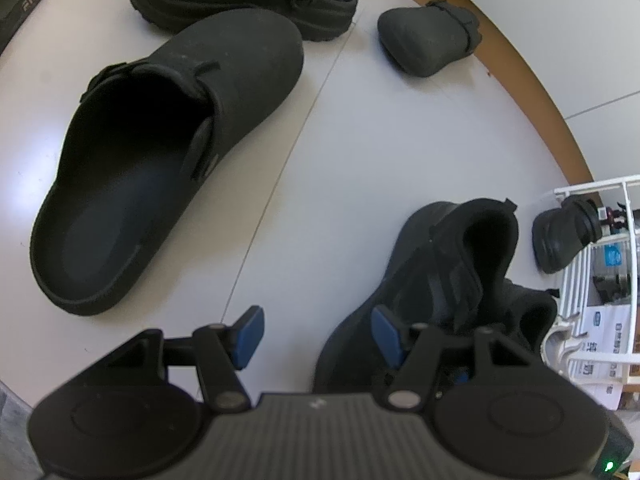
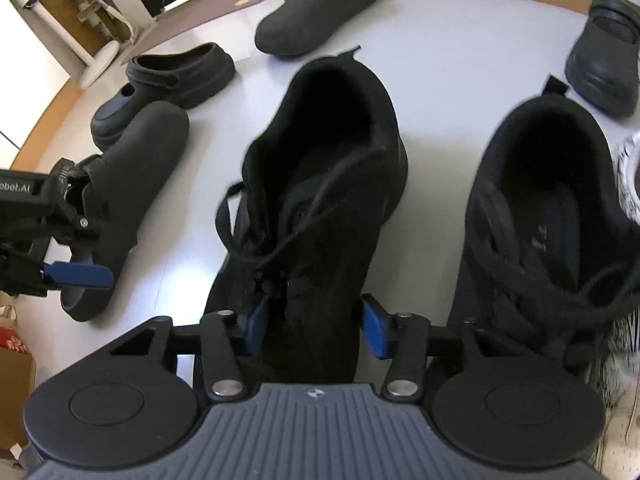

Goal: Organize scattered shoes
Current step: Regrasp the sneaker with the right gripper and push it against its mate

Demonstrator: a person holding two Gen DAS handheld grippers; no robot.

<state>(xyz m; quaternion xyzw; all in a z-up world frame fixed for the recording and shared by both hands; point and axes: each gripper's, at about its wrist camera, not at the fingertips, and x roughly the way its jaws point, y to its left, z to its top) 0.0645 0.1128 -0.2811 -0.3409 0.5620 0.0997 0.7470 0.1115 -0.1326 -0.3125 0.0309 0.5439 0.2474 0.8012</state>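
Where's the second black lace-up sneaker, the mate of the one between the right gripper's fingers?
In the right wrist view the second sneaker stands on the floor just right of the straddled sneaker, parallel to it, heel away from the camera, below a chunky black clog.

Two sneakers (image 2: pixel 320 200) side by side (clogs (image 2: pixel 316 12) behind them).

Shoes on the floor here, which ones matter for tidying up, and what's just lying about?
For the job:
- laced sneaker between the right gripper fingers
- second sneaker
- clogs
- left gripper

Lying about:
- white rack
- fan stand
- cardboard box
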